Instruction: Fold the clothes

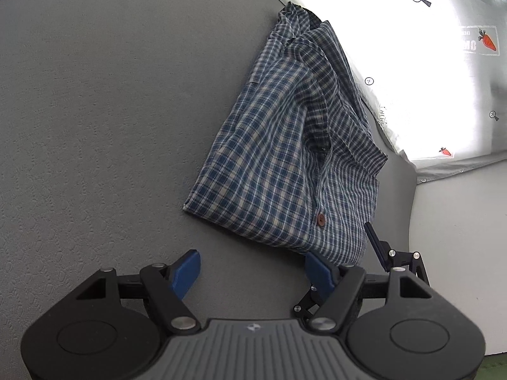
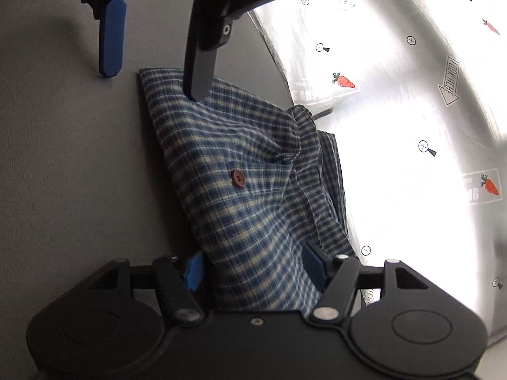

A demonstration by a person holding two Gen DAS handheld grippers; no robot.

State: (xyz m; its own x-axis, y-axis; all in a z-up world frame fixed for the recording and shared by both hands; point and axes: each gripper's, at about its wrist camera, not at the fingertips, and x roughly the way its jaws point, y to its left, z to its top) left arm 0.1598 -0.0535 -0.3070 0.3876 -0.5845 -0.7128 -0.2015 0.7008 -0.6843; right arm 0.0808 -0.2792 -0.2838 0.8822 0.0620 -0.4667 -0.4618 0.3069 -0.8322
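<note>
A blue and white plaid shirt (image 1: 285,145) lies folded into a narrow bundle on the grey surface, with a brown button showing; it also shows in the right wrist view (image 2: 240,171). My left gripper (image 1: 253,272) is open and empty just short of the shirt's near corner; from the right wrist view it (image 2: 152,82) hangs over the shirt's far corner. My right gripper (image 2: 253,269) is open, with its blue fingers on either side of the shirt's near end, the cloth lying between them. One right finger (image 1: 377,243) shows in the left wrist view beside the shirt's edge.
The grey textured surface (image 1: 111,110) stretches to the left. A white sheet (image 2: 412,126) printed with carrots and small signs lies to the right, touching the shirt's edge, and is strongly lit.
</note>
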